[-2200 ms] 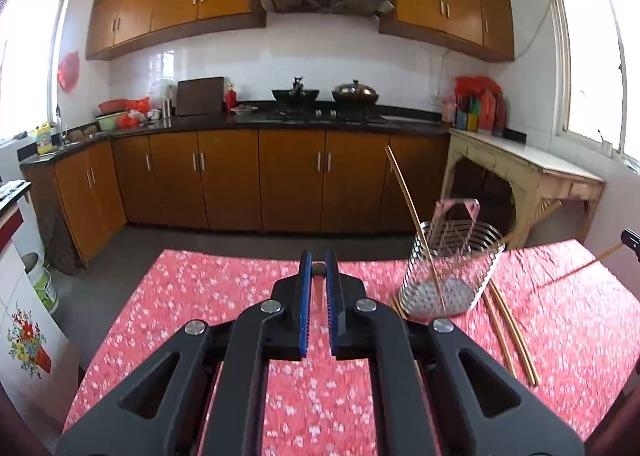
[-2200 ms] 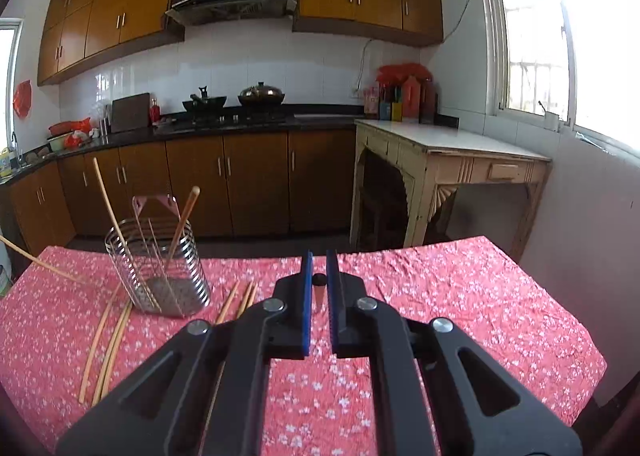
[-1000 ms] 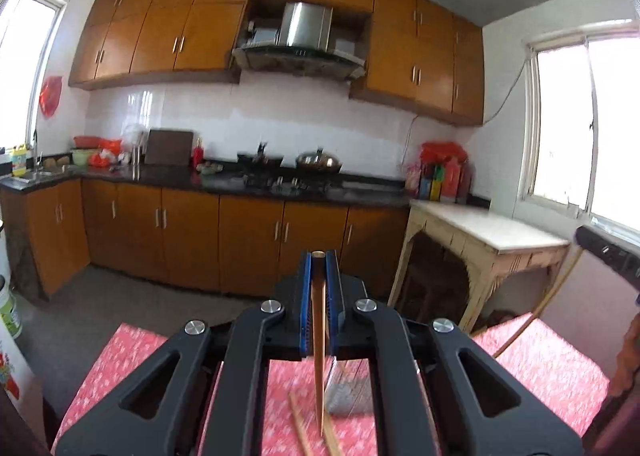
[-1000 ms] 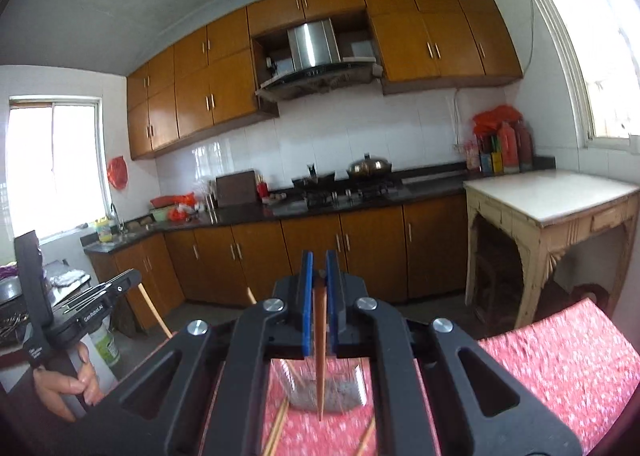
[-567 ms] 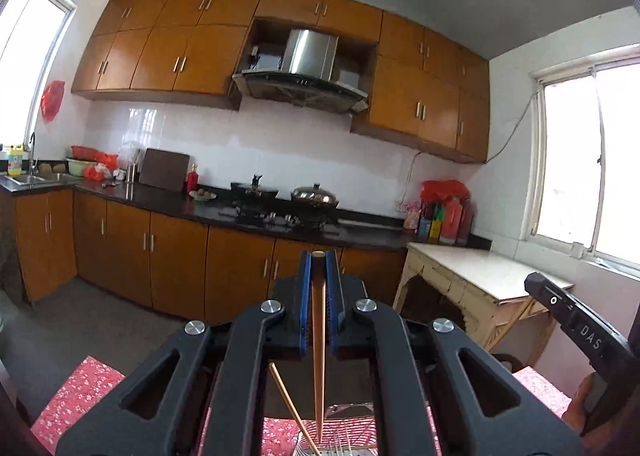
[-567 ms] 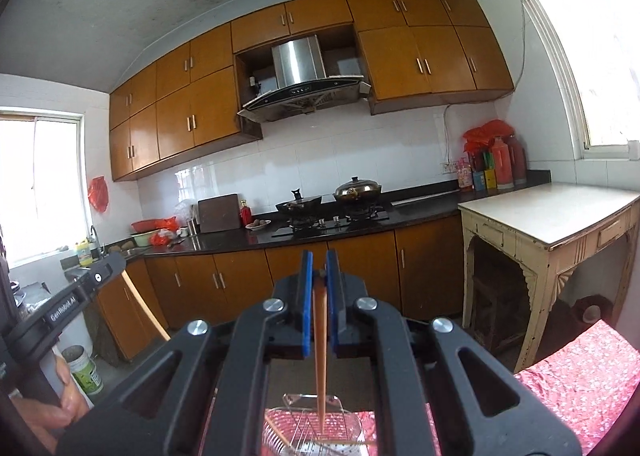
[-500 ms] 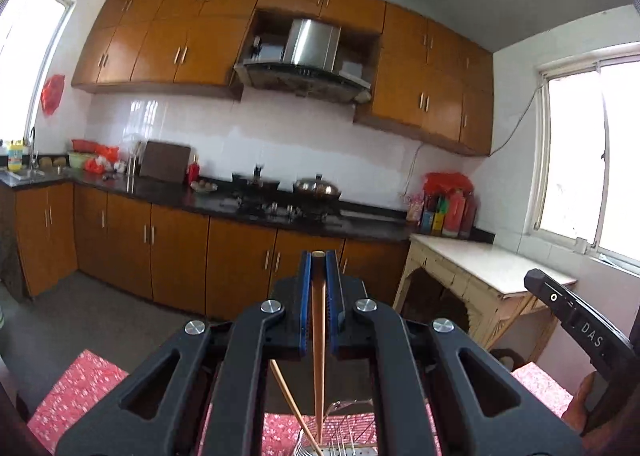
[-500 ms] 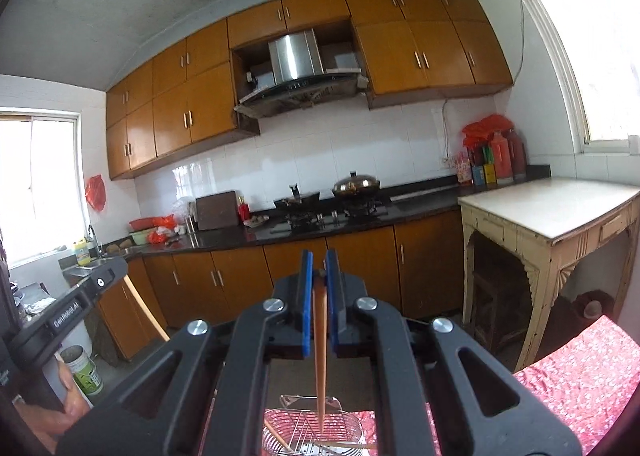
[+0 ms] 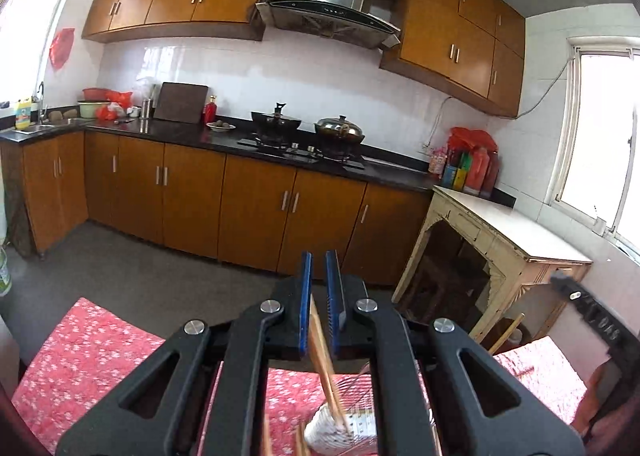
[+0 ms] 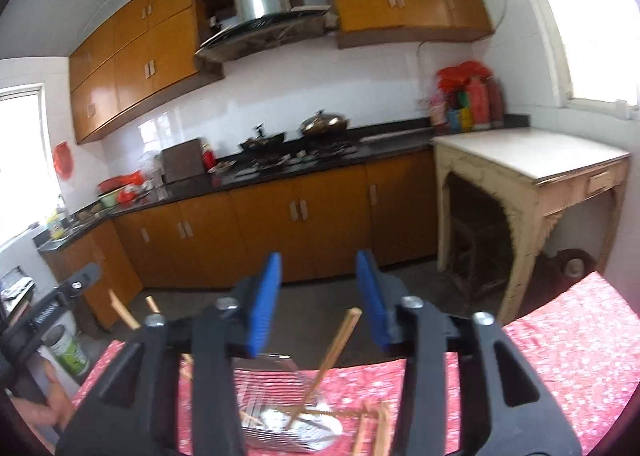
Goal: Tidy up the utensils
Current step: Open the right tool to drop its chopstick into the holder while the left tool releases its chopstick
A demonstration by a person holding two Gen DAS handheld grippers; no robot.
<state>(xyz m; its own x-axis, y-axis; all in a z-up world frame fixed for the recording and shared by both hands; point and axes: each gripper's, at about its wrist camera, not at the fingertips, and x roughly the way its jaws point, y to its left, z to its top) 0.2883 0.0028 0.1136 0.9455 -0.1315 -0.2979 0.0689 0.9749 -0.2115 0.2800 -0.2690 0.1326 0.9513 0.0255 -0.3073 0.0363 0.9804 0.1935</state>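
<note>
Hovering over the wire basket (image 10: 280,408), the right gripper (image 10: 318,288) is opening to drop its chopstick (image 10: 334,348) in; the left gripper (image 9: 318,284) pinches another chopstick (image 9: 322,352), waiting

Black gripper (image 9: 319,288) (blue jaws, silver screws)

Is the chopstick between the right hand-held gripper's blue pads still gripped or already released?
Released: the right hand-held gripper is opening, and the chopstick leans free into the wire holder.

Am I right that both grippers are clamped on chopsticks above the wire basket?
Not both. The right gripper is opening: the right wrist view shows its chopstick loose, tilting into the wire basket. The left gripper is clamped on its chopsticks.
</note>
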